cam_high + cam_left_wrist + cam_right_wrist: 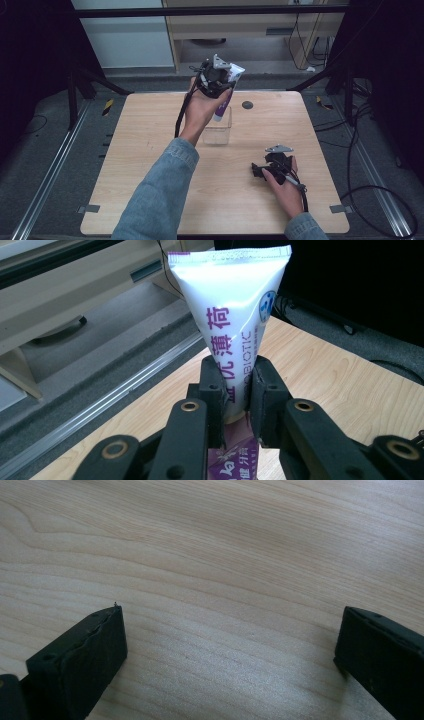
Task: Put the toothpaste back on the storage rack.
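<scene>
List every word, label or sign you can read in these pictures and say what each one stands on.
"薄荷" in purple, on the white tube clamped in the left hand-held gripper.
"...OBIOTIC" in grey capitals along the same tube, its start hidden by the jaws.
More purple characters beside it, partly covered, not readable.
White characters on the tube's purple lower part: cut off, unreadable.
Round blue emblem near the tube's edge: too small to read.
</scene>
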`<action>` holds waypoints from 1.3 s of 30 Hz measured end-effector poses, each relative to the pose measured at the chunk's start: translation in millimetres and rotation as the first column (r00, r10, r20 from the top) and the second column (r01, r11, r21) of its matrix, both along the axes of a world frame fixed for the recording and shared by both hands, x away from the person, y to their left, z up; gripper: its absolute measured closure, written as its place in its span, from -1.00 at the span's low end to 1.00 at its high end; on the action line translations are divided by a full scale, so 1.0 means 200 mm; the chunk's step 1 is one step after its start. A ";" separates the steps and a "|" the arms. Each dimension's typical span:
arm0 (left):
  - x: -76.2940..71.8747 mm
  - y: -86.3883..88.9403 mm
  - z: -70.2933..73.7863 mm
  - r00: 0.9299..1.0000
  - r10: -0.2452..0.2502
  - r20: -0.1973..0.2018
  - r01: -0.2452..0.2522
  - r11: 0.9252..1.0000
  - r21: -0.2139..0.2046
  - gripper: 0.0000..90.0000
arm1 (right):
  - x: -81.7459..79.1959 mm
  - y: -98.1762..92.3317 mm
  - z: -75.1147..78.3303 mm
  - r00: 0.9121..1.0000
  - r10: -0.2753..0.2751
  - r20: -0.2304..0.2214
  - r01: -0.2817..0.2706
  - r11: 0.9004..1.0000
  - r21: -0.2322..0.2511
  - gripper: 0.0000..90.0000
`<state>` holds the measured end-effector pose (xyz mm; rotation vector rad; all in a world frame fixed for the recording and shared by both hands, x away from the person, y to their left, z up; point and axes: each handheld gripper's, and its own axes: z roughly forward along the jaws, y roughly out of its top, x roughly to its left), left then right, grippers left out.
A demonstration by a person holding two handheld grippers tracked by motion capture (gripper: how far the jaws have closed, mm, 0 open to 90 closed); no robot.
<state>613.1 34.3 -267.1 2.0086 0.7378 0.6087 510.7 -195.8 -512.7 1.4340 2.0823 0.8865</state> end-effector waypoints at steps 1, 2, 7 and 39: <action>0.00 0.00 0.00 1.000 0.002 -0.001 -0.002 1.000 -0.002 0.73 | 0.00 0.00 0.00 1.000 0.000 -0.001 0.000 1.000 0.001 -0.99; 0.01 0.00 0.00 1.000 0.003 0.000 -0.003 1.000 -0.004 0.73 | 0.00 0.00 0.00 1.000 0.001 0.000 -0.001 1.000 0.000 -0.99; 0.02 -0.02 -0.03 1.000 0.016 0.003 -0.016 0.999 0.033 0.73 | 0.00 0.00 0.00 1.000 0.000 0.000 0.000 1.000 0.000 -0.99; 0.09 0.10 -0.24 0.999 0.032 0.026 -0.032 0.999 0.000 0.73 | 0.00 0.00 0.00 1.000 -0.003 -0.004 0.003 1.000 0.000 -0.99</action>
